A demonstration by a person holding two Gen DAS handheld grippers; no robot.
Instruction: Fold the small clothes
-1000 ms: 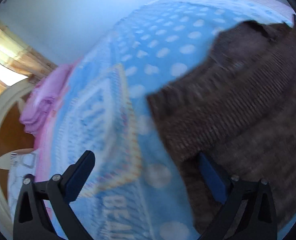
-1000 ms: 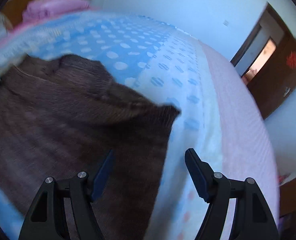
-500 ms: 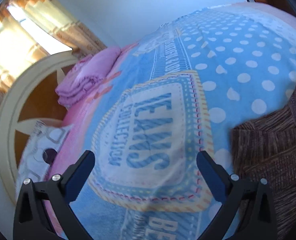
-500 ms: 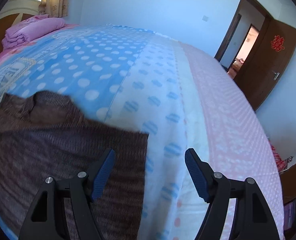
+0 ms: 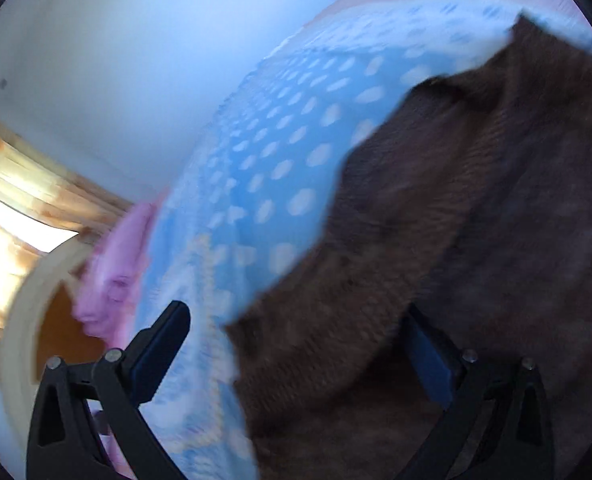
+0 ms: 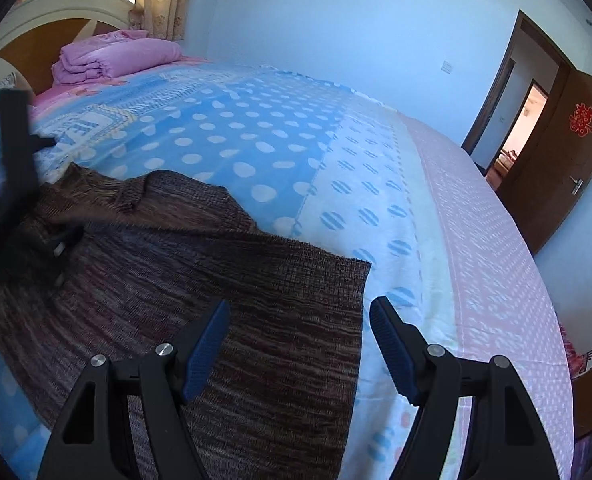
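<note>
Both claws spread wide, gripping nothing: right gripper (image 6: 298,346) straddling the edge of the brown ribbed knit sweater (image 6: 223,280), left gripper (image 5: 296,344) over it.

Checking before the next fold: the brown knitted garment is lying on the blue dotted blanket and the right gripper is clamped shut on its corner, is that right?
Not quite. The right gripper is open, its jaws standing apart above the edge of the brown knitted garment and gripping nothing, as the right wrist view shows. The garment does lie on the blue dotted blanket.
</note>
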